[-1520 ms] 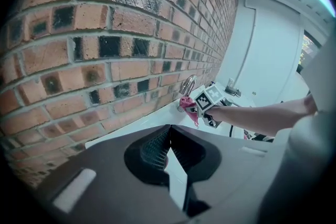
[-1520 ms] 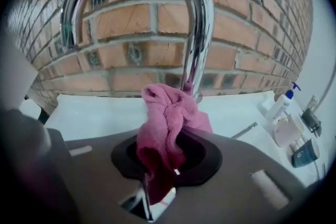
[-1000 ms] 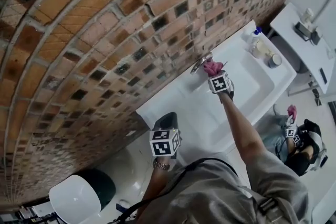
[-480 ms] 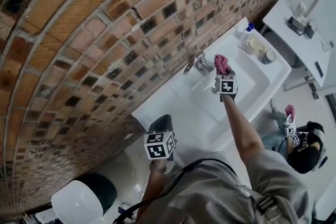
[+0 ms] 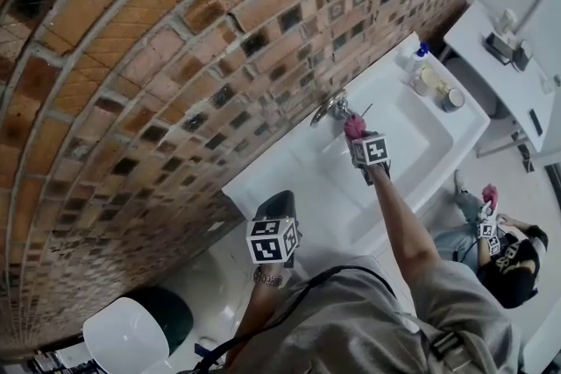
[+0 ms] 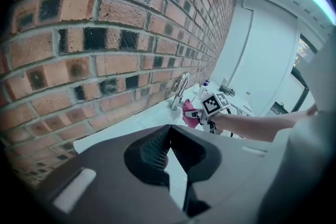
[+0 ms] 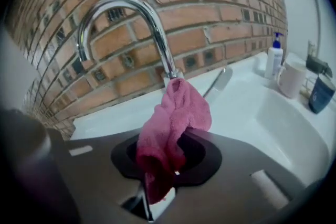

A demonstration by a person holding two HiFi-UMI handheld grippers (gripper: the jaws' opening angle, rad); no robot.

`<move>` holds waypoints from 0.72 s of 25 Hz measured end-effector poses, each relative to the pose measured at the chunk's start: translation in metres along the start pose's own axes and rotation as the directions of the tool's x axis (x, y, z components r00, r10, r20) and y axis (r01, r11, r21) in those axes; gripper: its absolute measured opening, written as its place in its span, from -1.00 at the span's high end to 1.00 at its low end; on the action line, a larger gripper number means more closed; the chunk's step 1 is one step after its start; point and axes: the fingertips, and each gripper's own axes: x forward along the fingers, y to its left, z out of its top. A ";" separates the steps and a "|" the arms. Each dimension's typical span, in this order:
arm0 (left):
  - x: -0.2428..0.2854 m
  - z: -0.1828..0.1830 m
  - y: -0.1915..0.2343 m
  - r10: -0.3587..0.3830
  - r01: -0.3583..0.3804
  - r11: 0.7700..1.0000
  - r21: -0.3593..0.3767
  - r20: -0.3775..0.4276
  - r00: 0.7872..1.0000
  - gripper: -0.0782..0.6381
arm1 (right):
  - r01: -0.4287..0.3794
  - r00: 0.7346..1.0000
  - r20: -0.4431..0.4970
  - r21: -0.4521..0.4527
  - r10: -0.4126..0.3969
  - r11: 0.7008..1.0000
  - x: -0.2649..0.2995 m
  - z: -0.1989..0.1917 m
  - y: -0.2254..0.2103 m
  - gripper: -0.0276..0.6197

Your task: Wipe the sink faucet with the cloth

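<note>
A curved chrome faucet [image 5: 331, 107] [image 7: 157, 34] stands at the back of the white sink [image 5: 438, 155] against the brick wall. My right gripper [image 5: 356, 132] [image 7: 165, 165] is shut on a pink cloth [image 5: 354, 126] [image 7: 176, 120] just in front of the faucet's base. The top of the cloth reaches the foot of the spout; whether they touch I cannot tell. In the left gripper view the faucet [image 6: 180, 89] and cloth [image 6: 189, 113] show far ahead. My left gripper [image 5: 279, 208] [image 6: 169, 128] hangs near the counter's left end, shut on nothing.
A soap bottle [image 7: 274, 63], a pale mug [image 7: 291, 78] and a dark cup [image 7: 320, 93] stand at the sink's right end. The faucet lever [image 7: 221, 81] points outward. A toilet [image 5: 131, 333] is at lower left, a white shelf [image 5: 504, 66] at upper right.
My right gripper has taken the cloth off the top of the spout, swung it out to the right, then brought it down in front of the faucet's base. The left gripper has hardly moved.
</note>
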 end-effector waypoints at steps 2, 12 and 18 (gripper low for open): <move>0.000 0.000 -0.001 0.000 0.000 1.000 0.002 -0.001 1.000 0.73 | 0.001 0.994 0.112 -0.020 0.001 1.000 -0.018 0.028 0.002 0.65; -0.006 -0.004 0.010 0.023 -0.023 0.999 -0.022 0.001 1.000 0.73 | 0.173 0.985 0.022 -0.069 -0.172 0.983 0.014 0.072 -0.026 0.64; -0.007 -0.006 0.006 0.019 -0.019 0.999 -0.034 0.001 1.000 0.73 | -0.376 0.902 0.372 0.431 0.218 0.820 -0.015 0.105 -0.015 0.67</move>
